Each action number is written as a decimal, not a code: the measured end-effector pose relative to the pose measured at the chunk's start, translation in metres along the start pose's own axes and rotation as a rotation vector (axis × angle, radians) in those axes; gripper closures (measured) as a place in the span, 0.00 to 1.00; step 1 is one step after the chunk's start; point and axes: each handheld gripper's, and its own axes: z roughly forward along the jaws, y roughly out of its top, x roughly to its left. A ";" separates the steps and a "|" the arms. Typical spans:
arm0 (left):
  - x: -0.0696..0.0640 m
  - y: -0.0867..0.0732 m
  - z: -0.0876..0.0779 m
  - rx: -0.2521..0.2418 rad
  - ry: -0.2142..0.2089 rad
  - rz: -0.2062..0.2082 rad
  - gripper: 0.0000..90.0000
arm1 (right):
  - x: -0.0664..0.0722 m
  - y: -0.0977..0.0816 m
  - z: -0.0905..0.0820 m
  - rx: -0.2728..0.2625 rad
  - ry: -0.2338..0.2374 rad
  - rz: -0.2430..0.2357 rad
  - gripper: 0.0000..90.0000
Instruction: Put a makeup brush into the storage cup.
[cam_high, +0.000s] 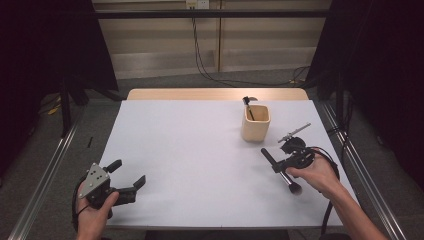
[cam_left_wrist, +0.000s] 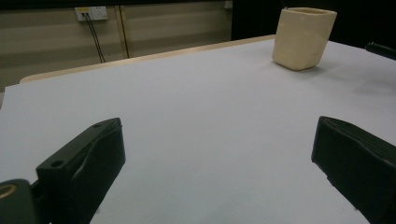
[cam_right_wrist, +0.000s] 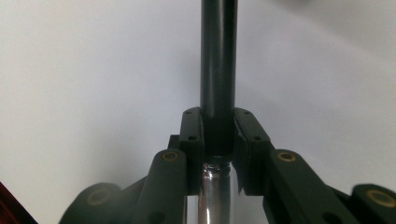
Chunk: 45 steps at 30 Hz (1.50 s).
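My right gripper (cam_high: 280, 166) is shut on a makeup brush (cam_high: 268, 156) and holds it just above the white table at the right. The brush's black handle points to the far left and its bristle head (cam_high: 294, 188) lies toward me by the hand. In the right gripper view the jaws clamp the black handle (cam_right_wrist: 218, 70) just above the silver ferrule (cam_right_wrist: 214, 191). My left gripper (cam_high: 128, 173) rests at the near left corner, open, with bare table between its jaws (cam_left_wrist: 219, 163).
A cream cup (cam_high: 255, 122) (cam_left_wrist: 303, 37) stands right of centre toward the back, with a dark brush (cam_high: 248, 106) leaning in it. A thin silver-and-black brush (cam_high: 295, 132) lies just right of the cup. The white table top (cam_high: 190, 150) ends in a wooden strip at the far side.
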 end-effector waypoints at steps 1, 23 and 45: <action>0.000 0.000 0.000 -0.001 0.000 -0.001 0.03 | -0.001 -0.001 -0.002 -0.021 -0.002 0.000 0.84; 0.000 0.001 0.000 -0.005 -0.004 0.007 0.03 | -0.009 -0.014 -0.024 -0.543 -0.001 -0.011 0.84; -0.013 0.018 0.011 -0.030 -0.119 0.034 0.02 | 0.001 -0.004 -0.018 -0.722 0.185 -0.119 0.84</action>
